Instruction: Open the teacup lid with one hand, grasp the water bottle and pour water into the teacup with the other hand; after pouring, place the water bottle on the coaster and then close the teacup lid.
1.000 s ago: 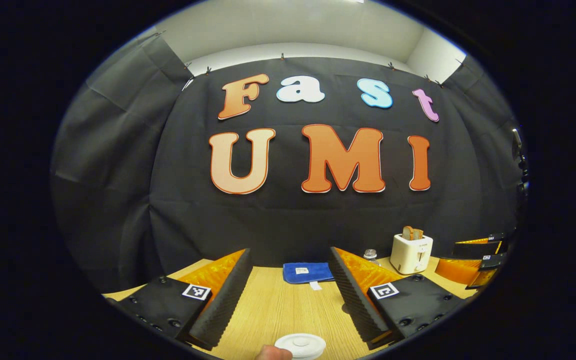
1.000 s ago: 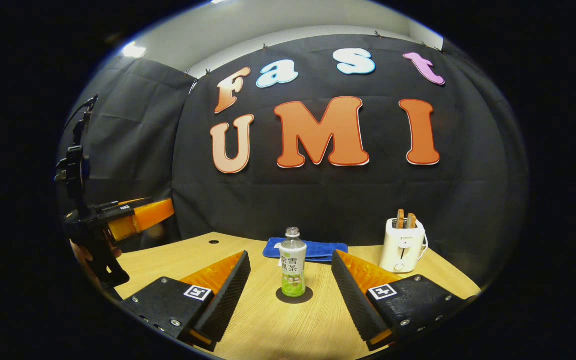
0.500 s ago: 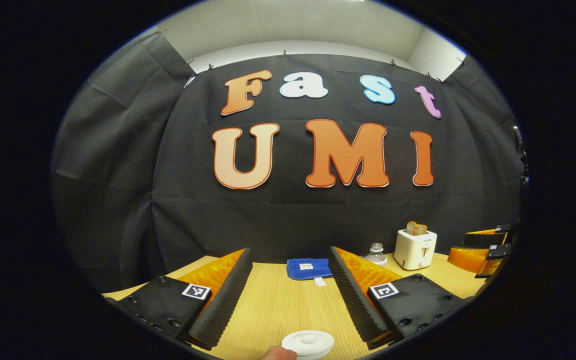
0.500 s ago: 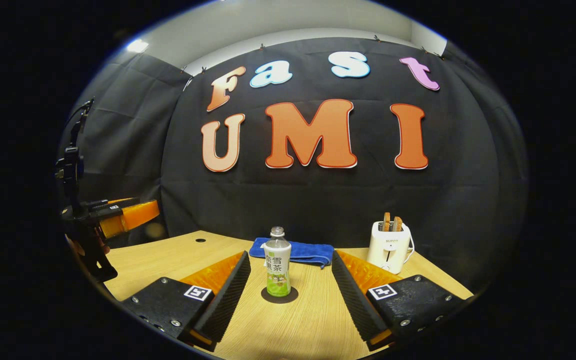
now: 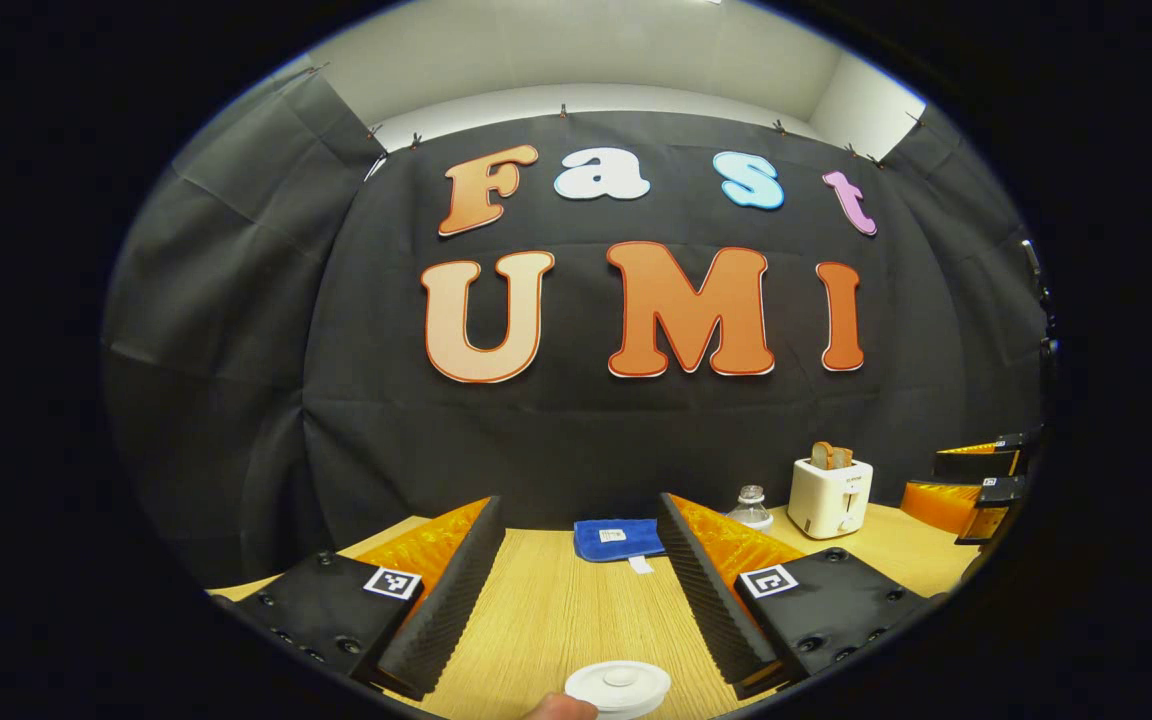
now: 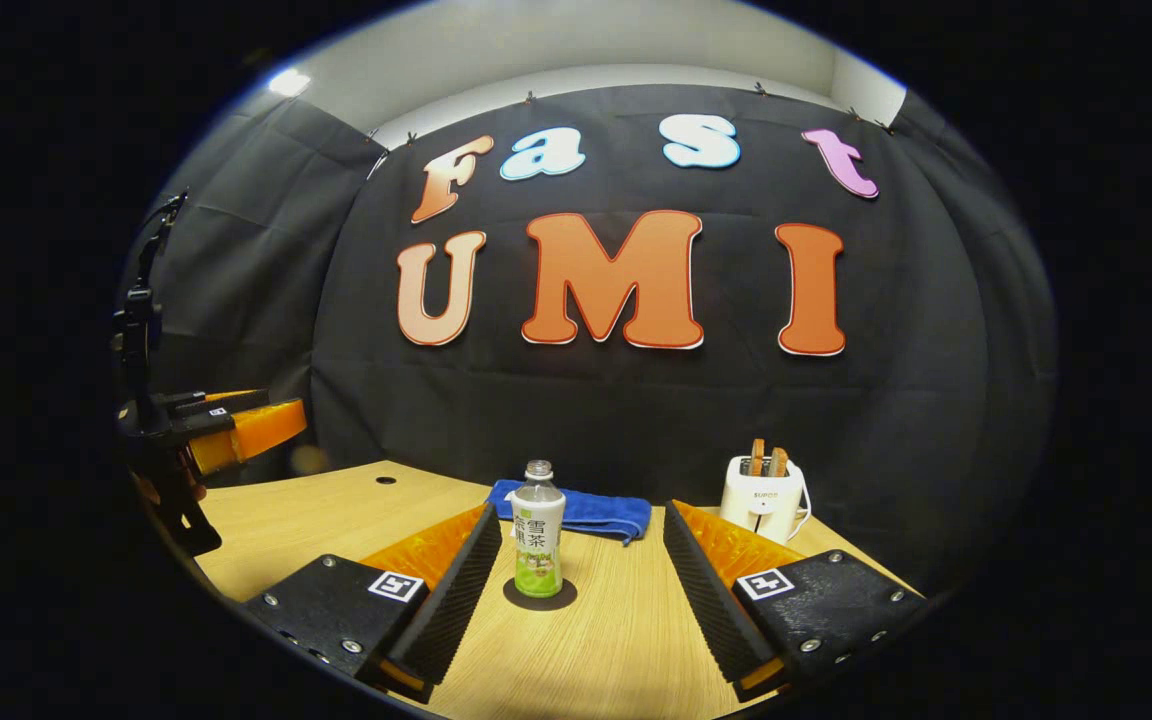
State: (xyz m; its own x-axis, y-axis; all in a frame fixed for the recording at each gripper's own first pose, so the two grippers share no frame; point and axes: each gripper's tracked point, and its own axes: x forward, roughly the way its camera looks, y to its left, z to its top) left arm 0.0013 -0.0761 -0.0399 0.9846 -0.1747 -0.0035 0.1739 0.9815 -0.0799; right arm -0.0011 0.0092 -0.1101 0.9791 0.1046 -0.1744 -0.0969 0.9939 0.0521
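Left gripper point(image 5: 581, 575): jaws spread wide, nothing between them, held above the wooden table point(image 5: 556, 620). Directly below, at the near edge of the left gripper view, sits the white teacup lid point(image 5: 618, 687), round, with a small knob on top; the cup under it cannot be made out. A fingertip point(image 5: 558, 709) shows just beside the lid.

Right gripper point(image 6: 581, 580): jaws also wide apart, empty. In the right gripper view the water bottle point(image 6: 537, 530) stands upright on a dark round coaster point(image 6: 540, 595), ahead of the fingers and nearer the left one, not touched by either. The cap is on.

Behind the bottle, a folded blue cloth point(image 6: 576, 508) lies by the back wall. To its right, a white toaster point(image 6: 761, 495) with two slices standing in its slots.
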